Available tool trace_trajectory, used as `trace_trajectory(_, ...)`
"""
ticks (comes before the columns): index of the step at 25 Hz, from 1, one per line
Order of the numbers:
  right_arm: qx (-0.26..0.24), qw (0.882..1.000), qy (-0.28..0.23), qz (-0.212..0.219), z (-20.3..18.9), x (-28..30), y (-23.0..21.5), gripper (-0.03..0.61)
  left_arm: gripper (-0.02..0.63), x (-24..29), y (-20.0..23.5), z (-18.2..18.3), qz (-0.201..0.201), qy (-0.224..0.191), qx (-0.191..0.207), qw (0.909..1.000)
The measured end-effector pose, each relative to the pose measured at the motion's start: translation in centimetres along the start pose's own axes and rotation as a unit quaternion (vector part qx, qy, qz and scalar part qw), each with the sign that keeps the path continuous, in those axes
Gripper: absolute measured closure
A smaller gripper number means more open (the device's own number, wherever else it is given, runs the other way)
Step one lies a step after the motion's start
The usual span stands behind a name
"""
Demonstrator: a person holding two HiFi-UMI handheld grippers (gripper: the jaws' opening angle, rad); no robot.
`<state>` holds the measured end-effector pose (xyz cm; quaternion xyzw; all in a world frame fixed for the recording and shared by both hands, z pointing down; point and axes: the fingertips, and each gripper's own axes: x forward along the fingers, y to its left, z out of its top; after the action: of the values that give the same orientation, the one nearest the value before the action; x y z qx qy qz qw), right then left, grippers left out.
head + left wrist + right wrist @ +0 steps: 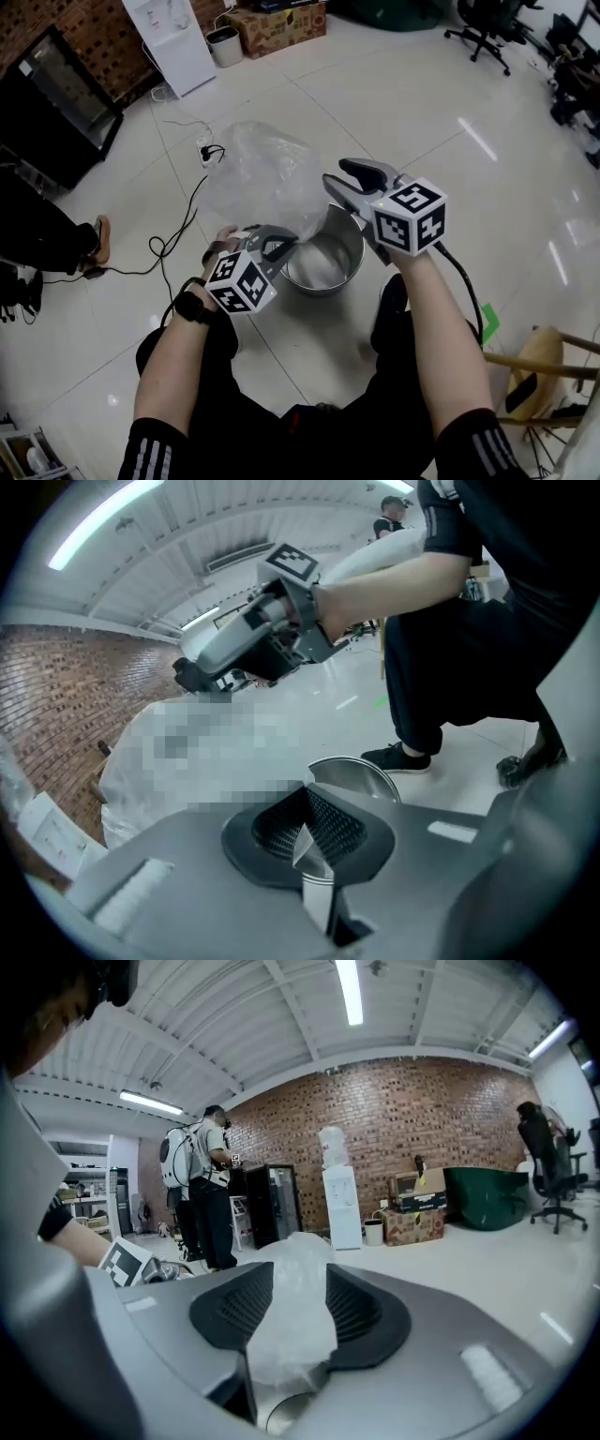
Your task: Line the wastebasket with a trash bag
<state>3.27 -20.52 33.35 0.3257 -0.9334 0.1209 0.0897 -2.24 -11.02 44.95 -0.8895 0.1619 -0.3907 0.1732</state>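
A shiny metal wastebasket stands on the floor in front of my knees. A clear trash bag billows up and away over its far left side. My left gripper is at the near left rim, shut on a thin fold of the bag; the film shows between its pads, with the wastebasket just beyond. My right gripper hovers above the far right rim with jaws apart. Bunched bag plastic lies loosely in that gap, and the wastebasket is below.
A power strip with a black cable lies on the floor behind the bag. A water dispenser, small bin and cardboard box line the far wall. A wooden stool stands at right. People stand by a black cabinet.
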Motion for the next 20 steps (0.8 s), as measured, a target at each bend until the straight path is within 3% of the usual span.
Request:
trace_trajectory(3, 0.014, 0.999, 0.043, 0.028, -2.3, 1.8, 1.3, 0.334, 0.613, 1.2, -2.0, 0.3, -0.025, 0.006, 0.032, 0.9992)
trace_trajectory(6, -0.019, 0.985, 0.167, 0.030, -7.3, 3.2, 1.8, 0.321, 0.614, 2.0, -2.9, 0.8, -0.037, -0.002, 0.042, 0.9985)
trace_trajectory(7, -0.043, 0.977, 0.205, 0.022, -8.9, 3.2, 1.6, 0.342, 0.614, 2.1, -3.0, 1.0, -0.039, -0.006, 0.040, 0.9984)
trace_trajectory(9, -0.096, 0.963, 0.252, 0.000, -10.9, 3.0, 0.9, 0.530, 0.599, 2.3, -2.8, 0.9, -0.046, -0.011, 0.030, 0.9984)
trace_trajectory(10, -0.115, 0.958, 0.262, -0.007, -11.4, 3.0, 0.7, 0.571, 0.565, 2.3, -2.6, 0.6, -0.050, -0.010, 0.023, 0.9985)
trace_trajectory(14, -0.115, 0.957, 0.265, -0.017, -11.8, 2.6, -0.1, 0.571, 0.450, 1.1, -1.0, -1.2, -0.058, 0.000, -0.017, 0.9982)
trace_trajectory(16, -0.110, 0.959, 0.261, -0.023, -11.8, 2.2, -0.6, 0.572, 0.442, 0.0, 0.2, -2.6, -0.071, 0.002, -0.057, 0.9958)
trace_trajectory(19, -0.109, 0.958, 0.264, -0.029, -11.9, 1.8, -1.3, 0.572, 0.442, -2.6, 1.9, -4.6, -0.123, -0.011, -0.147, 0.9815)
trace_trajectory(20, -0.110, 0.957, 0.266, -0.030, -11.9, 1.6, -1.4, 0.572, 0.442, -3.6, 2.8, -5.3, -0.122, -0.015, -0.169, 0.9780)
